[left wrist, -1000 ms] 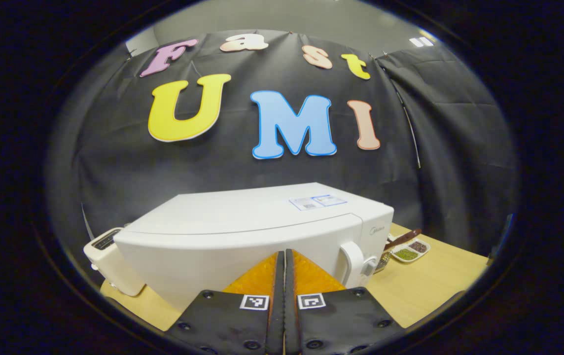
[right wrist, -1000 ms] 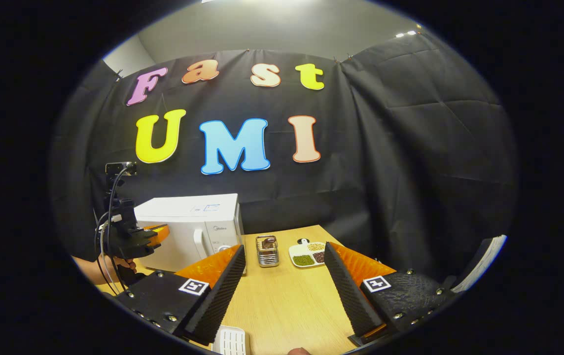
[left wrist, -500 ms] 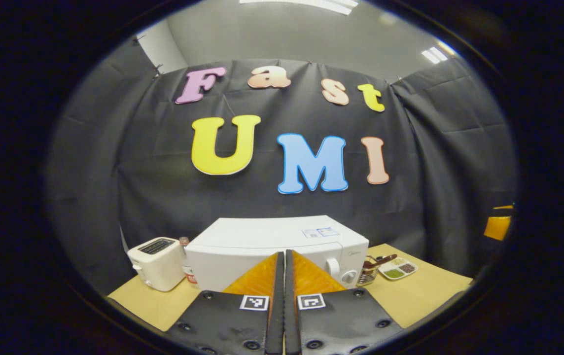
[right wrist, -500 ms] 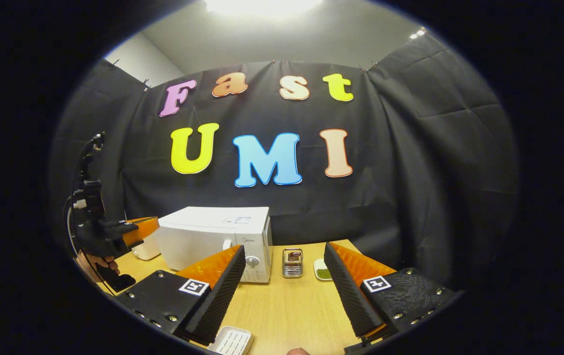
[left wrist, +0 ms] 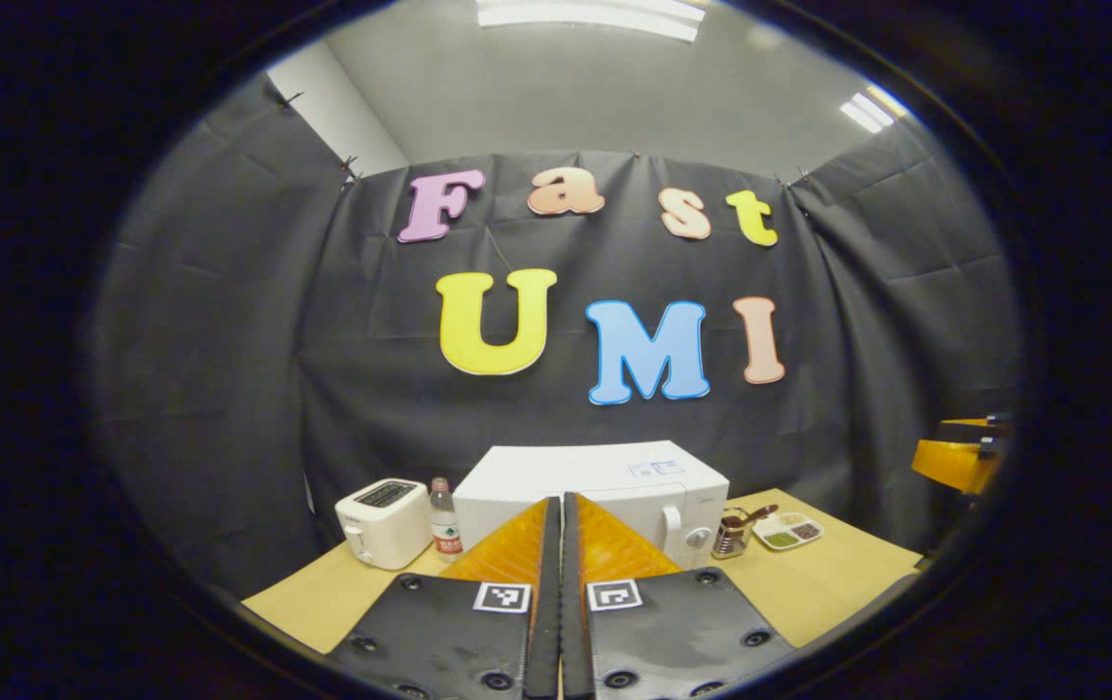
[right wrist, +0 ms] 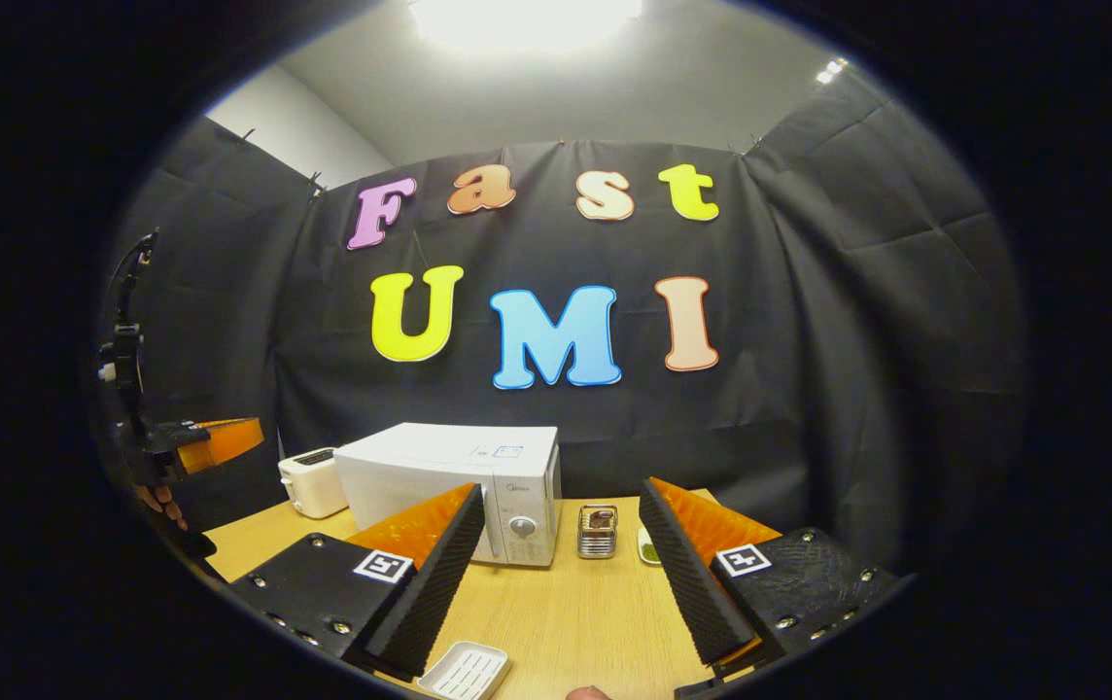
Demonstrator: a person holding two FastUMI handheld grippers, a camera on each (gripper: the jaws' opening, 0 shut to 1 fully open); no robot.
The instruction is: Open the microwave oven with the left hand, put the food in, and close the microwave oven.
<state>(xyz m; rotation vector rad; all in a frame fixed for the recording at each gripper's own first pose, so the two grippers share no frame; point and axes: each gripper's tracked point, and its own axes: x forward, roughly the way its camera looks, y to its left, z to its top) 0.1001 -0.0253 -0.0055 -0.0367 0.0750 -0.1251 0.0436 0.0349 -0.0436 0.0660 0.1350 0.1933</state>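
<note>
Both grippers now sit farther back from the microwave oven [left wrist: 595, 486] than a second ago, when the left one was close against its door; the oven reads smaller in both views

Left gripper [left wrist: 561, 530]: fingers pressed together, nothing between them, aimed at the oven front from well apart. In the right gripper view it shows at the far left edge [right wrist: 216, 439], with a hand [right wrist: 159, 501] under it.

Right gripper [right wrist: 561, 540]: fingers spread wide, holding nothing, above the table [right wrist: 566, 622].

Microwave oven: white, door shut, at the back of the table against the booth wall.

Toaster [left wrist: 383, 522]: white, left of the oven; a water bottle [left wrist: 443, 520] stands between the two.

Metal caddy [right wrist: 598, 531]: just right of the oven; beside it a divided dish [left wrist: 787, 531] of grains.

White slotted tray [right wrist: 464, 671]: near table edge, below the right gripper's left finger
</note>
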